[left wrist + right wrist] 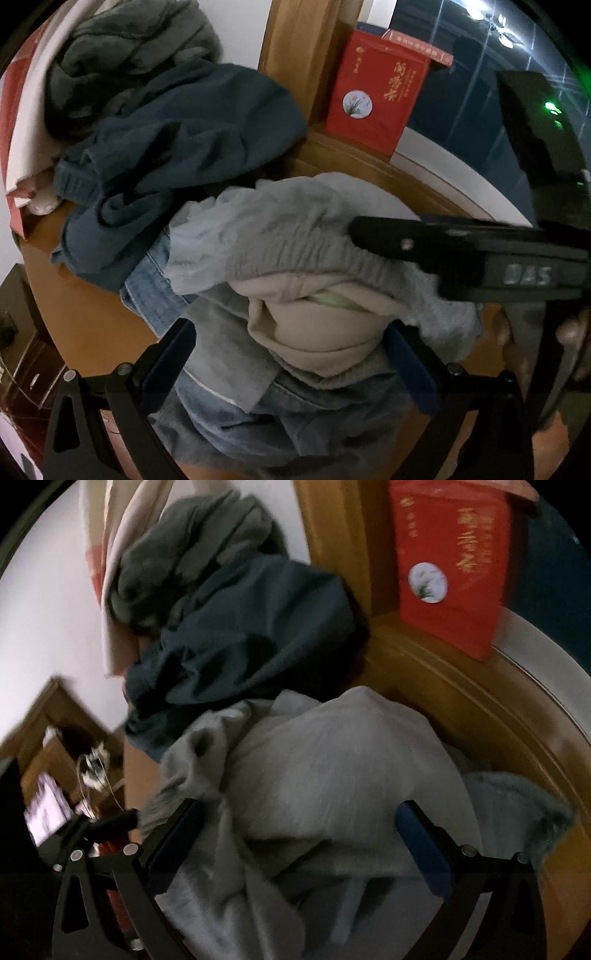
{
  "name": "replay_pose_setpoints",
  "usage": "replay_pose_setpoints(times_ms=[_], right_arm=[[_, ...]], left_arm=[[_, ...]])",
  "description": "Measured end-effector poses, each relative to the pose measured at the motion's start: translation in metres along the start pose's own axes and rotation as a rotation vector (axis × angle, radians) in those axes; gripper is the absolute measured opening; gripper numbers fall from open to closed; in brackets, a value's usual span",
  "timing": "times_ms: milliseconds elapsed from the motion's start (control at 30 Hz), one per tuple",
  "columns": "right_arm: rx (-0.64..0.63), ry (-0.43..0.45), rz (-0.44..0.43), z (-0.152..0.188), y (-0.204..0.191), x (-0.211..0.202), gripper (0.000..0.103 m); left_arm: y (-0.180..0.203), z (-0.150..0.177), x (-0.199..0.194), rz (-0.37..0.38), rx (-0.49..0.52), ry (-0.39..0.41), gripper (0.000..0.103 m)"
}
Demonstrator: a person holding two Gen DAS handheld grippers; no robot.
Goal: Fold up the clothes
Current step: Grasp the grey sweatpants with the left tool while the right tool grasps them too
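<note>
We see a heap of clothes (280,280) on the table (85,306), filling the lower middle of the left wrist frame. Behind it, upper left, a second garment (192,140) lies under a third (136,51). A box (376,96) stands at the upper right, against the window (480,85).

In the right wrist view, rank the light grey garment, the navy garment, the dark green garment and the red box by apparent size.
1. light grey garment, though nearness to the camera enlarges it.
2. navy garment.
3. and 4. dark green garment and red box look alike, so no ranking between them.
</note>
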State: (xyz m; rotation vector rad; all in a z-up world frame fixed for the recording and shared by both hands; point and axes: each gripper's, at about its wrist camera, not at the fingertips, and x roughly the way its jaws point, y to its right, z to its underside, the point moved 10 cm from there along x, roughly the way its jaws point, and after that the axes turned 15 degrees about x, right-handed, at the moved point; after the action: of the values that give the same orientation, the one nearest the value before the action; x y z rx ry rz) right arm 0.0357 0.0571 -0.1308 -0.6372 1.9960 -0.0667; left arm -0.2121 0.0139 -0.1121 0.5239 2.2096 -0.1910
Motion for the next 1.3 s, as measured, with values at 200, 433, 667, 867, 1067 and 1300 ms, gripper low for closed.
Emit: replay_pose_setpoints(times_ms=[200,433,667,867,1067,1300], right_arm=[[-0.066,0.0,0.005,-0.002,0.005,0.017,0.103],[-0.086,0.023,0.006,-0.001,0.003,0.015,0.094],[-0.086,0.142,-0.011,-0.004,0.004,-0.005,0.026],[-0.058,0.206,-0.118,-0.012,-0.011,-0.031,0.017],[-0.057,0.294,-0.205,-0.01,-0.033,-0.087,0.015],[-0.018,0.36,-0.173,0.015,-0.013,-0.156,0.015]], left_arm=[[0.002,0.002,0.018,0.058,-0.027,-0.017,0.103],[0.005,0.004,0.026,0.089,-0.059,-0.012,0.103],[0.016,-0.002,0.018,0.076,-0.004,0.04,0.081],[0.028,-0.012,-0.01,0.075,0.054,0.104,0.063],[0.037,-0.023,-0.047,0.095,0.081,0.175,0.062],[0.086,-0.029,-0.097,0.154,0.214,0.255,0.062]])
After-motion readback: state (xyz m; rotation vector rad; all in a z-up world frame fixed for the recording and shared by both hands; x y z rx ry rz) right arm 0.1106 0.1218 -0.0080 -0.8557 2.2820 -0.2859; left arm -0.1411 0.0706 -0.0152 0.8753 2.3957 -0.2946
